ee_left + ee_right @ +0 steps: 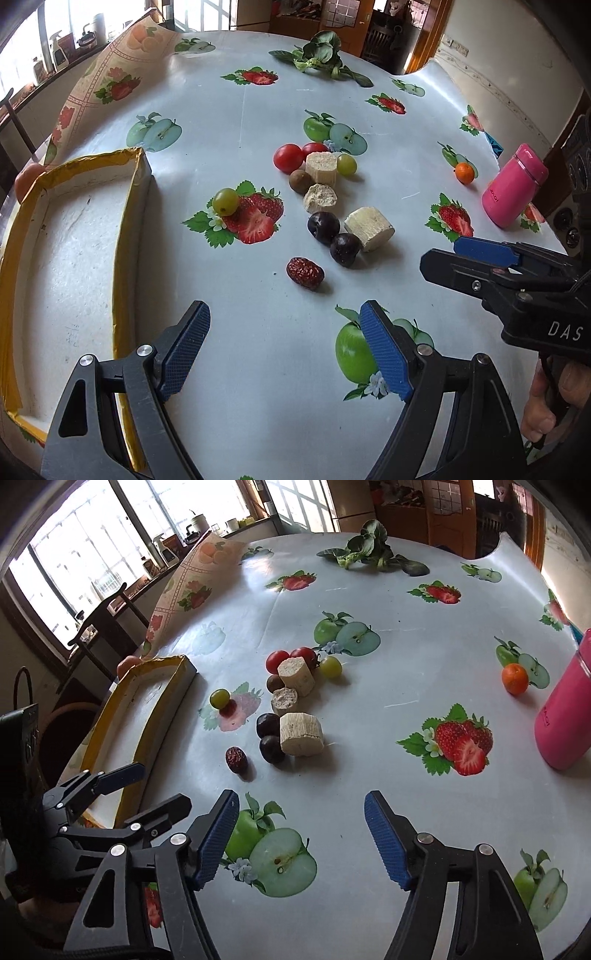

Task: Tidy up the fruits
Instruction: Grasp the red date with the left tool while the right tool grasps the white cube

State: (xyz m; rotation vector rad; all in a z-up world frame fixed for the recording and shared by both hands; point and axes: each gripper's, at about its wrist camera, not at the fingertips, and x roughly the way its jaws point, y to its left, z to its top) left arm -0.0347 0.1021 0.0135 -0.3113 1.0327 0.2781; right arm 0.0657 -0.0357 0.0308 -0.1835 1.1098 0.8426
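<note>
Left wrist view: my left tool [284,349] hangs spread and empty, red date [305,273] just ahead, tray [138,173] at its left. Right tool [301,836] is apart too, holding nothing, I guess lining up for the pile.

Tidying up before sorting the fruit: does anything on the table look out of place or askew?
Yes. The tablecloth is curled up off the far left corner, patterned underside showing. A leafy green lies alone at the far edge, and a small orange sits apart from the fruit pile, beside the pink flask.

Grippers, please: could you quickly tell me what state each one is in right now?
Left gripper: open, nothing between its fingers.
Right gripper: open, nothing between its fingers.
</note>
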